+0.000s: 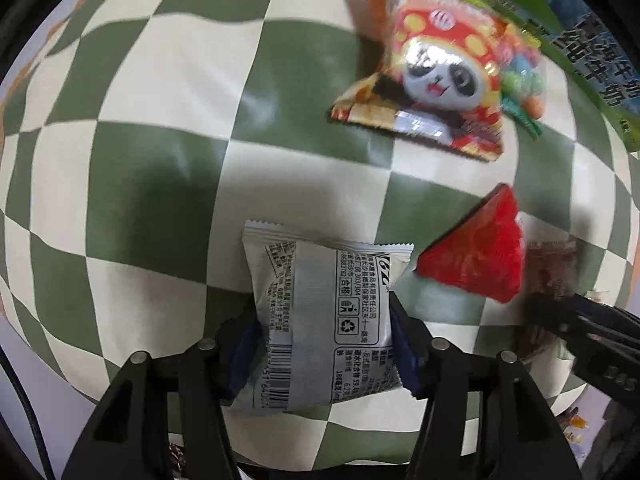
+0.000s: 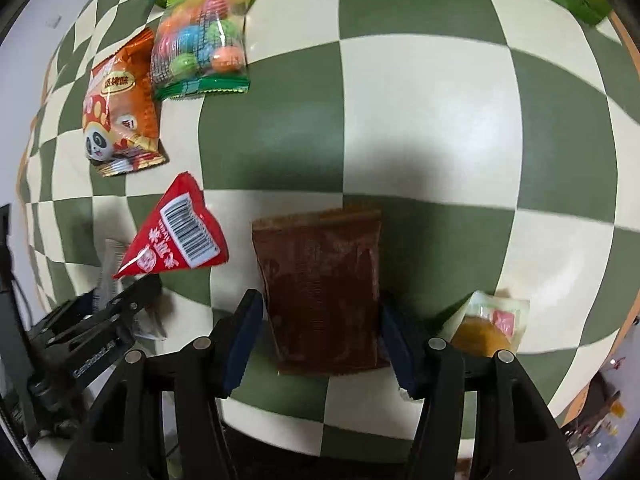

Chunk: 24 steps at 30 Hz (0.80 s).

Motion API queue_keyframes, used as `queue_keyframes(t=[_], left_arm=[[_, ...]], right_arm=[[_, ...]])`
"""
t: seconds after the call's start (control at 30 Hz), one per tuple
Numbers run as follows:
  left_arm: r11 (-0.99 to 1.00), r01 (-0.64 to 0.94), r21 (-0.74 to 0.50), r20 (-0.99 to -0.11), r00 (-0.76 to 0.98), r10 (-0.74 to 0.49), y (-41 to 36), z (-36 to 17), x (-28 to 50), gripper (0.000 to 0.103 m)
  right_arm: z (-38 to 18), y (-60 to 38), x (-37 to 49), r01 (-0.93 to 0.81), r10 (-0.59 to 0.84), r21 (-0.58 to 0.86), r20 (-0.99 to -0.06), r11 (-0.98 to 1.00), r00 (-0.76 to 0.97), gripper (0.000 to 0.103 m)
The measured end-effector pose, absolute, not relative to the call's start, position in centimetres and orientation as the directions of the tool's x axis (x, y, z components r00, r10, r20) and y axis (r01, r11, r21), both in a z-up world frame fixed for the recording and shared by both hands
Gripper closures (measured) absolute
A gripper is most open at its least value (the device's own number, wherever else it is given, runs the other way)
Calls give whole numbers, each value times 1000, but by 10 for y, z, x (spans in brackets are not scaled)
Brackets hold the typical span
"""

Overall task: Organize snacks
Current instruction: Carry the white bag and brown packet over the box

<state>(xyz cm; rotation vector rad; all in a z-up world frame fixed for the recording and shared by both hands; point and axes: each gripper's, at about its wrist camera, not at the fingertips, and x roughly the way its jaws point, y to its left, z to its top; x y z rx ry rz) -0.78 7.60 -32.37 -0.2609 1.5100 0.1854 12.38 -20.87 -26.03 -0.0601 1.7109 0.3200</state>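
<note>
My left gripper is shut on a white snack packet with black print and a barcode, held over the green-and-cream checkered cloth. My right gripper has its fingers against both sides of a dark brown snack packet and is shut on it. A red triangular packet lies between the two grippers; it also shows in the right wrist view. The right gripper shows at the right edge of the left wrist view, and the left gripper at the left of the right wrist view.
An orange panda packet and a clear bag of coloured candy balls lie farther back. A green milk carton box stands behind them. A small clear packet with an orange-brown cake lies right of my right gripper.
</note>
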Motion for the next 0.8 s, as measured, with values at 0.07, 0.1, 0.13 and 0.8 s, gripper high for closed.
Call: queue_keyframes(t=[0.07, 0.1, 0.13, 0.8], left_arm=[[954, -292, -70, -996, 76, -49, 73, -315, -5, 50], [952, -296, -74, -995, 87, -51, 74, -309, -5, 50], [951, -300, -82, -994, 100, -54, 74, -302, -7, 50], [954, -73, -291, -896, 372, -245, 19, -115, 176, 50]], right_arm=[[-258, -207, 123, -234, 133, 166, -980, 958, -150, 45], [-255, -208, 121, -234, 142, 172, -980, 957, -142, 45], [-251, -210, 120, -234, 153, 182, -979, 955, -137, 46], [-24, -278, 287, -184, 371, 332, -894, 925, 251, 46]])
